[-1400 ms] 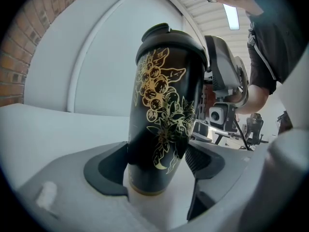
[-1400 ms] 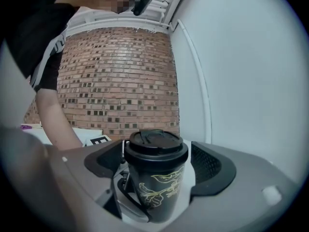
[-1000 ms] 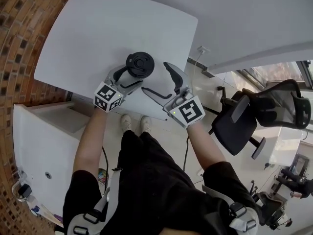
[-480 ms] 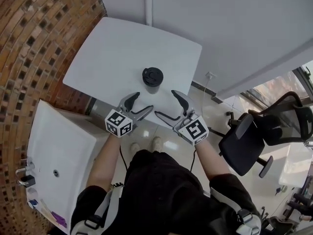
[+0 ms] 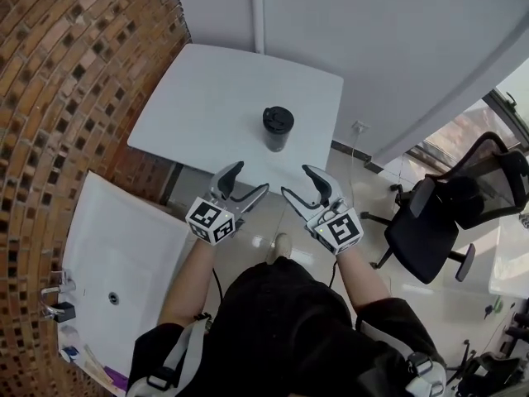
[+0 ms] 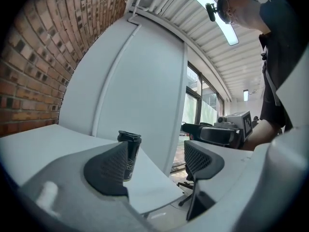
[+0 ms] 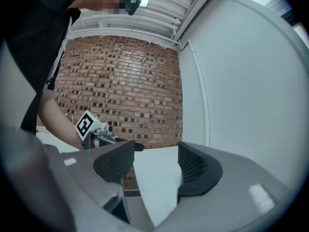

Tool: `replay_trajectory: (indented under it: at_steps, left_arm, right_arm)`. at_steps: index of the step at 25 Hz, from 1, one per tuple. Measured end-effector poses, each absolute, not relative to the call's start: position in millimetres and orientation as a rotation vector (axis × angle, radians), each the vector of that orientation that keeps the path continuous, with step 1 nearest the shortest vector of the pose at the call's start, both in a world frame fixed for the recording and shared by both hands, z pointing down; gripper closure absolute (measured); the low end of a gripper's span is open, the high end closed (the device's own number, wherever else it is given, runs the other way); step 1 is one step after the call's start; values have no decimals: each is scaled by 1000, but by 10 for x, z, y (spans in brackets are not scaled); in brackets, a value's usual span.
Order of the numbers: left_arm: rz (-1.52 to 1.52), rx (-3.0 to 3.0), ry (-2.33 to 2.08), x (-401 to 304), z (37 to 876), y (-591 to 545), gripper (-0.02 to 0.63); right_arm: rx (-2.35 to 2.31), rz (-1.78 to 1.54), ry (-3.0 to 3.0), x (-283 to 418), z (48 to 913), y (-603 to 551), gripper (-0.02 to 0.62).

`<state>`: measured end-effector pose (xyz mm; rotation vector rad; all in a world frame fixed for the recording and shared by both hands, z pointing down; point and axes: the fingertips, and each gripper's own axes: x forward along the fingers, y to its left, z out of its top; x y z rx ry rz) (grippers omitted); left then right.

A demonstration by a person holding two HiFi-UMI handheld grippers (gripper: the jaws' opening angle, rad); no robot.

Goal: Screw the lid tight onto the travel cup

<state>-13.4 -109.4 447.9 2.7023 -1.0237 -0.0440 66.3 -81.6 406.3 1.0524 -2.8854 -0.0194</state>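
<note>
The black travel cup (image 5: 278, 128) stands upright on the white table (image 5: 207, 98), its black lid (image 5: 278, 118) on top. Both grippers hang in the air short of the table's near edge, apart from the cup. My left gripper (image 5: 248, 182) is open and empty; in the left gripper view the cup (image 6: 128, 153) shows beyond its left pad, well ahead of my left gripper (image 6: 157, 161). My right gripper (image 5: 297, 182) is open too. Its jaws have just been closing, narrower than before, with nothing between them (image 7: 155, 161).
A black office chair (image 5: 446, 213) stands to the right on the tiled floor. A white counter (image 5: 116, 255) lies low at the left, against the brick wall (image 5: 74, 64). A white wall rises behind the table.
My left gripper, which was around the cup a second ago, has let go. Both grippers have drawn back and up toward the person, and the right jaws have narrowed. The cup stays put.
</note>
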Motion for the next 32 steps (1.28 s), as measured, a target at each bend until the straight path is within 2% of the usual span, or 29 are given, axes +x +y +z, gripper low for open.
replay_trajectory:
  at_steps: [4, 6, 8, 10, 18, 27, 29, 32]
  left_arm:
    - [-52, 2709, -1025, -413, 4357, -727, 241]
    - [-46, 2719, -1066, -569, 4310, -548, 442]
    - [-40, 2721, -1104, -715, 4277, -391, 451]
    - [-45, 2696, -1129, -838, 4263, -256, 598]
    - [-56, 2697, -1135, -975, 4011, 188, 604]
    - [-90, 2777, -1143, -684, 3702, 575, 604]
    - [-101, 2787, -1139, -638, 3713, 682, 604]
    - [-118, 2793, -1165, -614, 3731, 799, 604]
  right_arm:
    - [1123, -21, -2888, 392, 3966, -434, 342]
    - [1134, -73, -2870, 262, 3902, -246, 348]
    - [1142, -124, -2856, 136, 3820, -81, 368]
    - [1155, -147, -2861, 40, 3728, 63, 391]
    - [1255, -86, -2897, 226, 3486, 461, 419]
    - [1193, -48, -2937, 541, 3436, 676, 452]
    - [1224, 26, -2984, 613, 3405, 757, 511]
    - [1252, 77, -2994, 710, 3479, 824, 546]
